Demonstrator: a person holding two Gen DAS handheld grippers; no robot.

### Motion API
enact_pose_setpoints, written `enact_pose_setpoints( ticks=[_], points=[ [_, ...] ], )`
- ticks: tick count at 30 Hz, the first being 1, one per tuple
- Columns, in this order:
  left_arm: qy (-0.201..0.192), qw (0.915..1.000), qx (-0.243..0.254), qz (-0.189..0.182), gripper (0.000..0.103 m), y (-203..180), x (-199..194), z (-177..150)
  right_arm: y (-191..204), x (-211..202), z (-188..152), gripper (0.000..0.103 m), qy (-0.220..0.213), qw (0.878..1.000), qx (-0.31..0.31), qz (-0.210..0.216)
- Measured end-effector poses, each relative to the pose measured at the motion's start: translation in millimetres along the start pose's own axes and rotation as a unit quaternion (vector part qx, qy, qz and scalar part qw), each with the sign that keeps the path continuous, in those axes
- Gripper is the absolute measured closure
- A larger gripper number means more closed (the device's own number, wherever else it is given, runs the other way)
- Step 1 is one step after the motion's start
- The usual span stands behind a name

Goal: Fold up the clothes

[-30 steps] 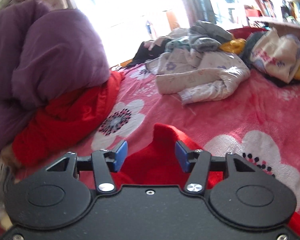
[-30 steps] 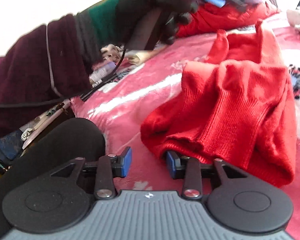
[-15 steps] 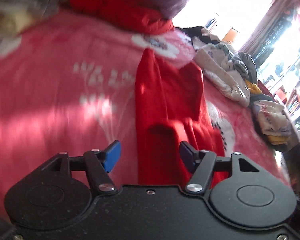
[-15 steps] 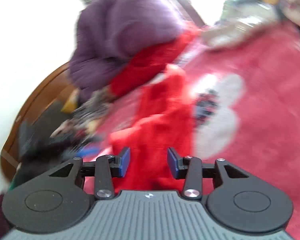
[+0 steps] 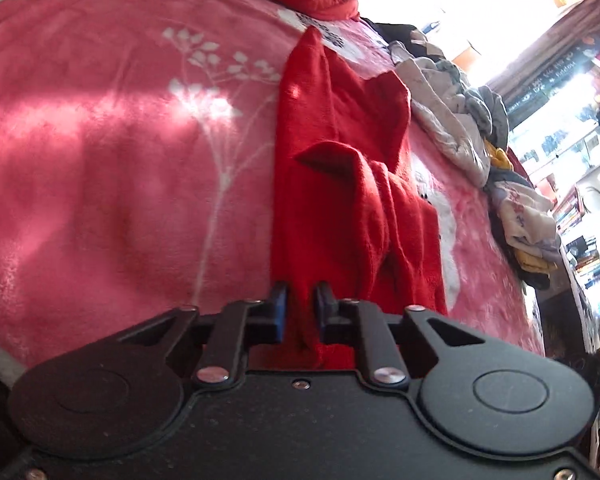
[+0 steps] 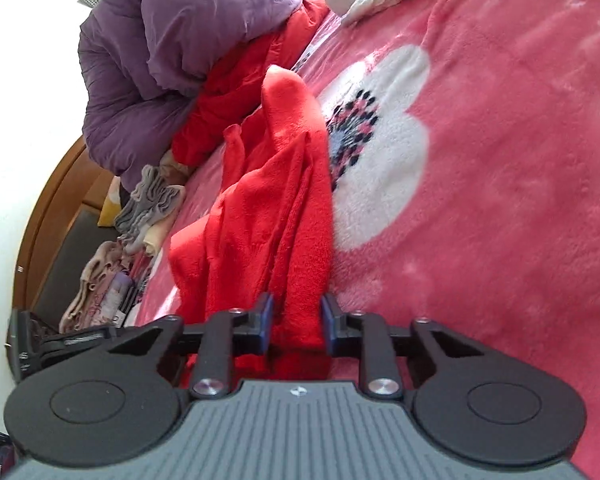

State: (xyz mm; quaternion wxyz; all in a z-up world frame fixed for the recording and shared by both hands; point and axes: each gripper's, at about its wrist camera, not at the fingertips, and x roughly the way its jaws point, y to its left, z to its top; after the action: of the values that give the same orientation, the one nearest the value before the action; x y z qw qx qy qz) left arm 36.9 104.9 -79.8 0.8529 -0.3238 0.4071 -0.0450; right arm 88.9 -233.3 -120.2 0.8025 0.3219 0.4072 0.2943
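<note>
A red knitted garment lies stretched out and partly bunched on the pink flowered blanket. My left gripper is shut on its near edge, with red cloth pinched between the blue pads. In the right wrist view the same red garment runs away from the camera. My right gripper is shut on another part of its near edge, with a thick fold between the pads.
A purple padded quilt and a red jacket lie beyond the garment. A heap of pale and grey clothes lies on the bed's far side. Folded clothes sit by the wooden headboard.
Both grippers swung round, came down to the red garment's near edge and closed on it; half a second ago both were open above it.
</note>
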Motion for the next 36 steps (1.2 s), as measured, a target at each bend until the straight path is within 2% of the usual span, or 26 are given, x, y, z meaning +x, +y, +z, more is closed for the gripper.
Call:
enact_pose_setpoints(
  ticks=[2,5,9,10,11,13,16,19,22,24,27,31,32,36],
  points=[
    [-0.011,0.9999,0.011,0.002,0.095,-1.0,-7.8,1.9,2.5,-1.5,-3.3,0.078,0.005,1.0,0.002,0.005],
    [-0.021,0.9992,0.032,0.01,0.095,-4.5,-16.3,5.6,16.6,3.1,-11.6,0.078,0.039,0.999,-0.015,0.018],
    [-0.01,0.9984,0.049,0.028,0.095,-3.2,-18.8,10.2,32.5,6.1,-16.7,0.075,0.069,0.996,-0.057,0.007],
    [-0.007,0.998,0.054,0.033,0.089,-3.2,-19.1,11.4,29.4,1.7,-13.4,0.074,0.062,0.997,-0.05,0.009],
    [-0.015,0.9972,0.059,0.042,0.074,-4.1,-21.0,12.6,25.8,-3.0,-9.6,0.074,0.053,0.998,-0.042,0.012],
    [-0.034,0.9971,0.06,0.033,0.051,-5.0,-24.4,16.6,18.6,-12.5,-2.2,0.068,0.036,0.999,-0.026,0.017],
    [-0.062,0.9957,0.067,0.017,0.05,-8.3,-28.5,23.0,12.2,-21.1,4.3,0.066,-0.002,1.0,-0.012,0.015],
    [-0.08,0.9901,0.115,0.004,0.05,-21.8,-26.7,24.6,22.1,-21.8,7.8,0.066,-0.032,0.998,-0.059,0.006],
    [-0.069,0.9877,0.14,-0.009,0.05,-27.3,-19.4,20.6,30.8,-15.0,9.5,0.066,-0.035,0.995,-0.088,0.021],
    [-0.061,0.9862,0.154,-0.006,0.051,-28.1,-14.4,17.5,35.2,-9.8,7.9,0.066,-0.034,0.994,-0.101,0.014],
    [-0.051,0.9849,0.165,-0.012,0.054,-28.5,-8.2,14.2,56.5,-5.6,2.8,0.066,-0.036,0.982,-0.186,-0.017],
    [-0.047,0.9796,0.194,-0.022,0.065,-37.1,0.9,11.3,76.2,4.7,-10.1,0.066,-0.018,0.964,-0.262,-0.04],
    [-0.046,0.9775,0.204,-0.023,0.069,-40.0,3.3,10.4,82.8,4.6,-14.3,0.066,-0.026,0.955,-0.29,-0.048],
    [-0.033,0.9707,0.237,-0.027,0.072,-45.8,10.2,5.5,106.1,3.2,-29.6,0.066,-0.03,0.923,-0.38,-0.051]
  ],
)
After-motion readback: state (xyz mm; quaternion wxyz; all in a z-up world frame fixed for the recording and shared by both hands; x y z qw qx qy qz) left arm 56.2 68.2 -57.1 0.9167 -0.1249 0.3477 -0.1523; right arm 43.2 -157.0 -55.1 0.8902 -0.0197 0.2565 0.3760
